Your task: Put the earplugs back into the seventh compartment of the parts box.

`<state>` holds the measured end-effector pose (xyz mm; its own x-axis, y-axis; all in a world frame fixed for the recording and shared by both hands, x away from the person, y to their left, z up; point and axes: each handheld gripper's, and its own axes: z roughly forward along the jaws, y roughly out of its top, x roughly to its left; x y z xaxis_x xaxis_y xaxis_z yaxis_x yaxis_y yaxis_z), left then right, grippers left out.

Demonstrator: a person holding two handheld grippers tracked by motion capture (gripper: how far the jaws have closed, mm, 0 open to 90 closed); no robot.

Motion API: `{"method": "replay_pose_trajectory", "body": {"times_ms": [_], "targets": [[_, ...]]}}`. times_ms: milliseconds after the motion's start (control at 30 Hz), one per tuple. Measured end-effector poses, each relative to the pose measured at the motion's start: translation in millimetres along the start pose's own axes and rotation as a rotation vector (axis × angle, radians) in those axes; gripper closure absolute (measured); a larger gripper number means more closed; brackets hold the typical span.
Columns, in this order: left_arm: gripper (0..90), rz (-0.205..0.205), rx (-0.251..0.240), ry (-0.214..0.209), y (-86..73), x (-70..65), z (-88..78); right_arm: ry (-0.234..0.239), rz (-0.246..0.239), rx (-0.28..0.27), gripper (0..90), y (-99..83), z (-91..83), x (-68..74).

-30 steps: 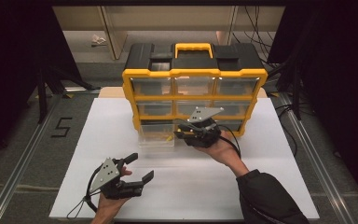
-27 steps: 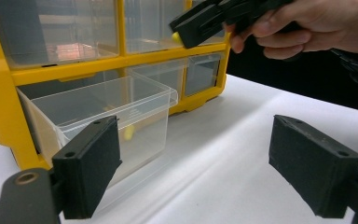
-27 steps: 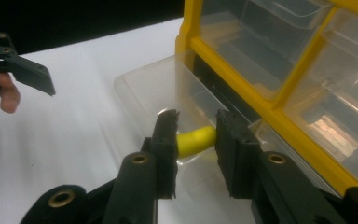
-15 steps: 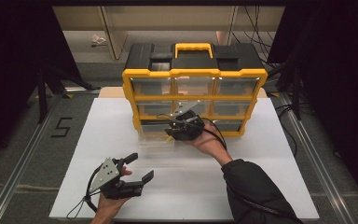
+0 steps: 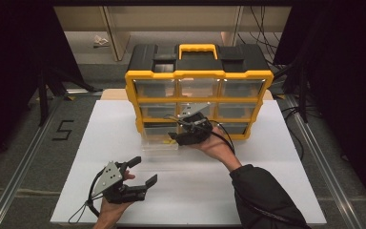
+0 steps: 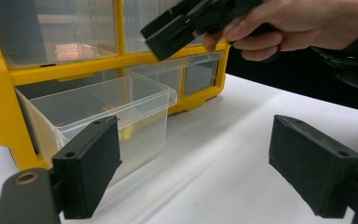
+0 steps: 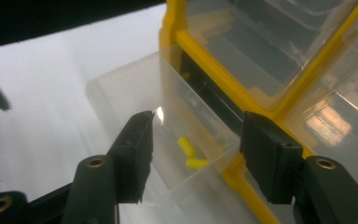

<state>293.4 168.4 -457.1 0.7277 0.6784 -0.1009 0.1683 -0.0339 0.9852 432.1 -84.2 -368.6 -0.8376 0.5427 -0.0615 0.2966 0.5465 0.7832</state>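
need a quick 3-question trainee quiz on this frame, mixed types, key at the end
1. True or false: the left tongs are shut on the clear drawer.
2. What lies inside the pulled-out clear drawer?
A. two small yellow pieces
B. a red screwdriver
C. nothing
3. Fill in: the right tongs hover open above the ___ that sticks out of the bottom row of the yellow organizer.

Key:
1. False. The left tongs are open, over the white table, apart from the drawer.
2. A. The yellow pieces lie on the drawer's floor.
3. Drawer.
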Motion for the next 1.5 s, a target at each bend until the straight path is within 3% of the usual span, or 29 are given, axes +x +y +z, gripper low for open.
{"method": "replay_pose_trajectory", "body": {"times_ms": [167, 433, 633, 1500], "targets": [[16.4, -0.002, 0.0, 0.001, -0.1, 0.3, 0.1, 0.01, -0.02, -0.045, 42.7, -7.5, -14.3, 7.4], [16.4, -0.002, 0.004, 0.003, -0.7, 0.2, 0.9, 0.007, 0.018, -0.147, 41.4, -25.7, -43.9, 10.6], [16.3, -0.006, 0.011, -0.003, -1.1, 0.5, 1.6, -0.002, 0.048, -0.178, 41.0, -32.9, -53.9, 9.3], [16.3, -0.005, 0.012, -0.009, -0.5, 0.6, 2.1, -0.015, 0.082, -0.247, 38.8, -58.1, -63.6, 17.8]]}}
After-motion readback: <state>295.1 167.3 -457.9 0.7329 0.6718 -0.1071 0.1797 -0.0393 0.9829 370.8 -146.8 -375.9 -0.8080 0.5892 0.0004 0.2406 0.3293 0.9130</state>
